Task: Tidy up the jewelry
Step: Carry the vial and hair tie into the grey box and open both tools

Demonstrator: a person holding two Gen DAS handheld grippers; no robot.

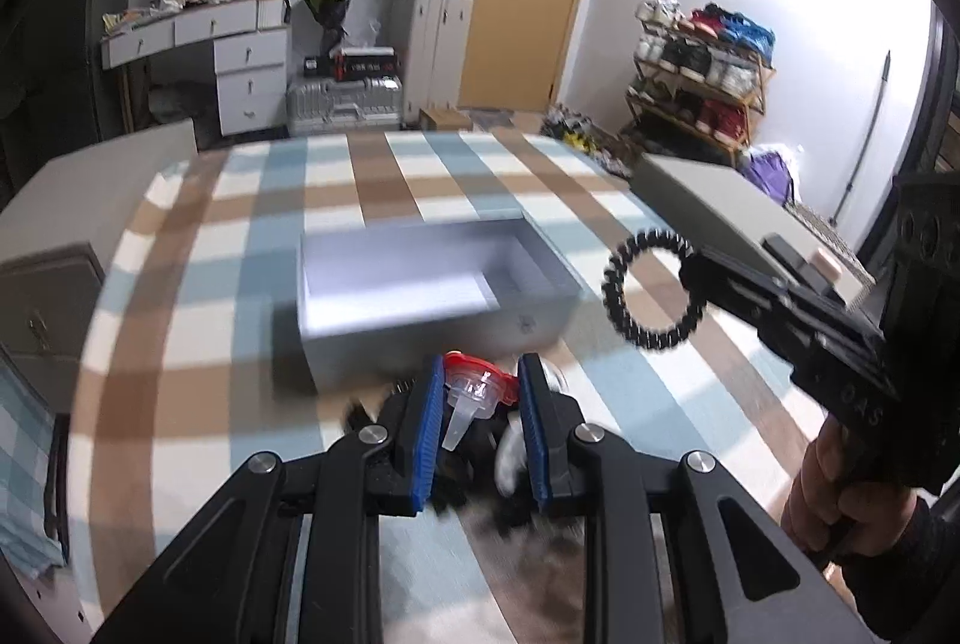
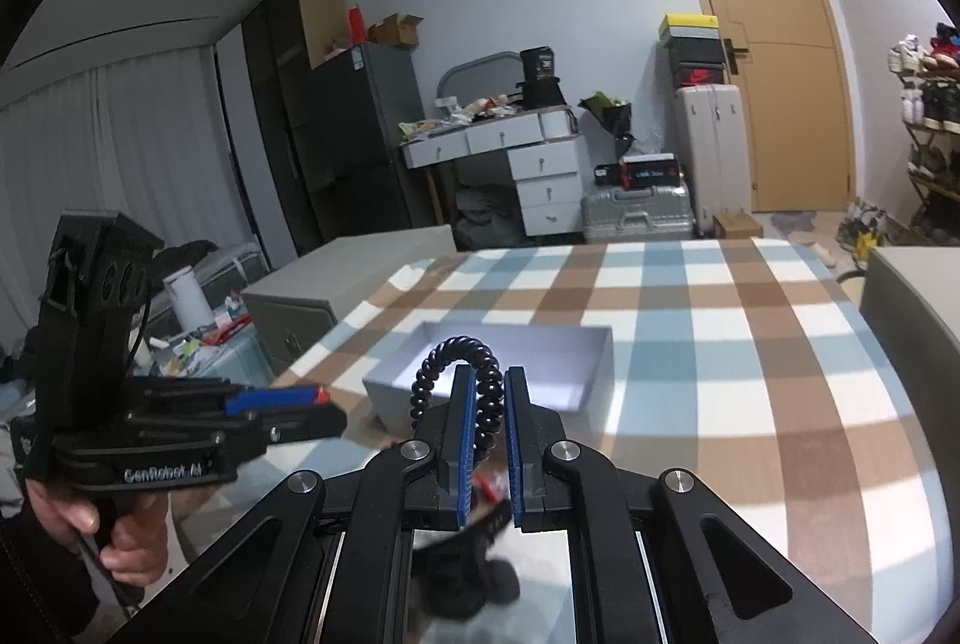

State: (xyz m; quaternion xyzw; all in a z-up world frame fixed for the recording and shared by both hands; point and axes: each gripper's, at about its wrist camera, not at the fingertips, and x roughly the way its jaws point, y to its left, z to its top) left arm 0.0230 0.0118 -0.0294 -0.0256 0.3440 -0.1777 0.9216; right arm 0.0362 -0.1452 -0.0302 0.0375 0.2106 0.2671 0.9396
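An open grey box (image 1: 420,296) sits on the plaid tablecloth; it also shows in the right wrist view (image 2: 504,368). My left gripper (image 1: 480,392) is shut on a clear plastic piece with a red rim (image 1: 474,392), held above a blurred pile of dark and white items (image 1: 504,458) in front of the box. My right gripper (image 2: 485,404) is shut on a black coiled hair tie (image 2: 474,380), held in the air right of the box. The tie shows as a ring in the left wrist view (image 1: 654,299), with the right gripper (image 1: 696,266) there. The left gripper (image 2: 324,404) appears at left in the right wrist view.
The plaid tablecloth (image 1: 420,176) covers the table. A grey block (image 1: 708,206) stands at the table's right edge, and a grey cabinet (image 1: 42,320) stands left of the table. Room clutter, a desk (image 2: 510,152) and suitcases lie beyond.
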